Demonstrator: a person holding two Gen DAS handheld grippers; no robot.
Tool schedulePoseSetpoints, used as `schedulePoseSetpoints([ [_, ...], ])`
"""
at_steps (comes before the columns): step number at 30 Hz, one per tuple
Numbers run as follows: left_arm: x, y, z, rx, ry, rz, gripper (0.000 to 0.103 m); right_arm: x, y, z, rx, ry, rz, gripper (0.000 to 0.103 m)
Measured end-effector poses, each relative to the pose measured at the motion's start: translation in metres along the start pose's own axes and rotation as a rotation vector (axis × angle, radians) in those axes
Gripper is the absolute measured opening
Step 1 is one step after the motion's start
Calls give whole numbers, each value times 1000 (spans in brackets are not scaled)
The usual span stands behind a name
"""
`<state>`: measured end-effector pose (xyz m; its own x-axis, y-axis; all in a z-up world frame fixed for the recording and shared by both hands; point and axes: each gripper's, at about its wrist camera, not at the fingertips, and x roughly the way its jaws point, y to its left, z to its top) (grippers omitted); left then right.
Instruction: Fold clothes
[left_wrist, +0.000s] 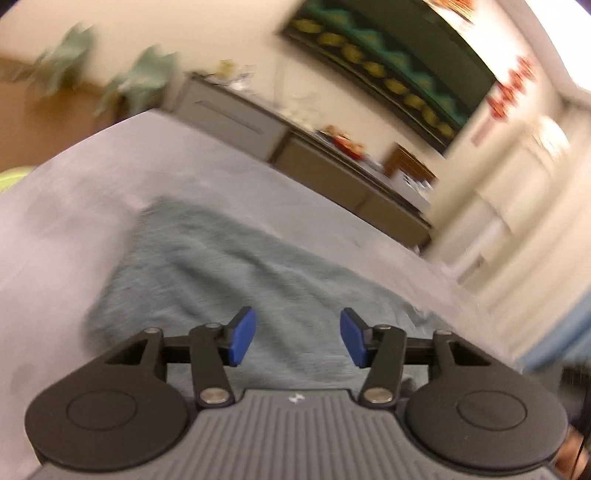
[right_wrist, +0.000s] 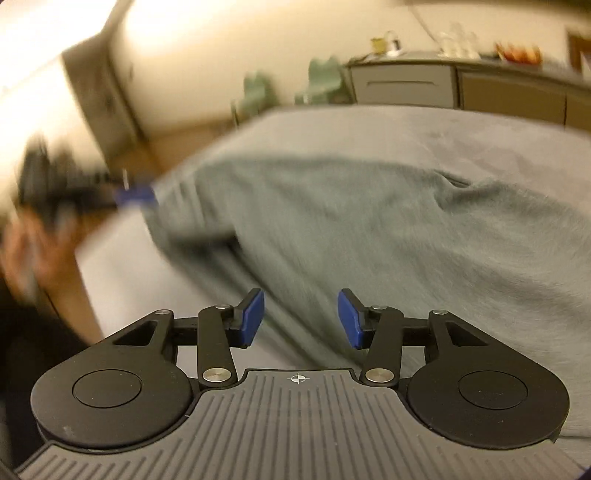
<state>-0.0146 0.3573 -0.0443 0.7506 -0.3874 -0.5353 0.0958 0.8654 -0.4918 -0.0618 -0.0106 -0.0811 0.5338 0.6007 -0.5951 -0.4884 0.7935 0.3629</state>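
A grey-green garment (left_wrist: 221, 266) lies spread on a table under a light grey cloth (left_wrist: 110, 166). My left gripper (left_wrist: 297, 336) hovers over the garment's near part, open, with nothing between its blue pads (left_wrist: 242, 336). The right wrist view shows the same garment (right_wrist: 351, 214) with a fold line across it. My right gripper (right_wrist: 301, 319) is open above its near edge and holds nothing. At the left of that view the left gripper (right_wrist: 135, 195) appears blurred beside the garment's left corner, held by a hand (right_wrist: 33, 251). Whether it touches the cloth I cannot tell.
A low grey and brown sideboard (left_wrist: 314, 162) with small items on top runs along the far wall behind the table. Two pale green chairs (right_wrist: 288, 85) stand beyond the table's far edge. A dark framed picture (left_wrist: 388, 62) hangs on the wall.
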Motion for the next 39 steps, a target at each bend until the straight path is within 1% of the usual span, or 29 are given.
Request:
schedulePoseSetpoints([
  [1,10,-6,1,25,22,4,53,5,-5,6,56,-21,14,50],
  [3,35,-10,1,57,89,52,50,32,-6,11,87,8,-23,50],
  [4,43,-10,-1,89,124,93,49,47,-5,13,96,29,-47,49],
  [5,50,-10,-4,116,157,132,44,61,-2,11,81,82,-79,44],
  [7,45,6,-11,91,211,197,37,65,15,0,-23,137,-95,43],
  [9,29,16,-16,99,214,270,27,55,34,-17,-122,191,-54,43],
  [10,21,18,-17,121,203,322,27,48,39,-25,-170,197,-55,44],
  [11,17,19,-16,114,196,351,27,42,43,-33,-215,197,-61,44],
  [12,12,20,-15,108,188,380,27,36,43,-37,-233,197,-65,44],
  [13,8,20,-14,102,178,406,28,31,39,-36,-217,203,-60,44],
  [14,6,16,-11,101,160,411,30,23,30,-31,-176,198,-43,45],
  [15,3,11,-8,107,133,402,31,14,20,-26,-149,165,-42,47],
  [16,1,3,-5,117,105,359,35,4,10,-20,-130,124,-51,53],
  [17,-1,-5,-2,126,79,315,38,-6,-7,-14,-102,91,-94,54],
  [18,2,-12,0,137,75,270,39,-15,-25,-9,-72,62,-152,55],
  [20,20,-15,1,146,127,248,41,-34,-68,-1,-5,19,-284,54],
  [23,46,-6,-4,147,211,338,41,-68,-150,-7,107,38,-508,54],
  [25,46,1,-4,144,214,330,40,-90,-204,-12,182,54,-655,54],
  [26,45,4,-4,142,215,326,39,-107,-229,-16,241,40,-701,49],
  [27,45,8,-4,141,216,322,39,-127,-252,-21,308,16,-734,51],
  [29,43,9,-4,136,216,323,39,-161,-291,-27,437,-23,-802,48],
  [31,44,7,-3,129,218,332,39,-184,-317,-34,488,-38,-895,46],
  [32,44,5,-2,125,220,338,39,-195,-328,-38,503,-49,-937,42],
  [34,46,0,-4,124,226,353,39,-205,-339,-43,511,-79,-923,35],
  [35,45,-2,-4,118,230,360,39,-205,-341,-44,488,-72,-927,25],
  [36,44,-3,-3,108,231,367,39,-203,-342,-45,458,-61,-937,22],
  [37,42,-5,-3,101,229,374,40,-205,-342,-46,450,-59,-947,20],
  [38,37,-11,-3,105,209,376,38,-208,-341,-47,451,-61,-956,24],
  [39,31,-19,-3,130,181,352,38,-208,-333,-46,420,-66,-972,27],
])
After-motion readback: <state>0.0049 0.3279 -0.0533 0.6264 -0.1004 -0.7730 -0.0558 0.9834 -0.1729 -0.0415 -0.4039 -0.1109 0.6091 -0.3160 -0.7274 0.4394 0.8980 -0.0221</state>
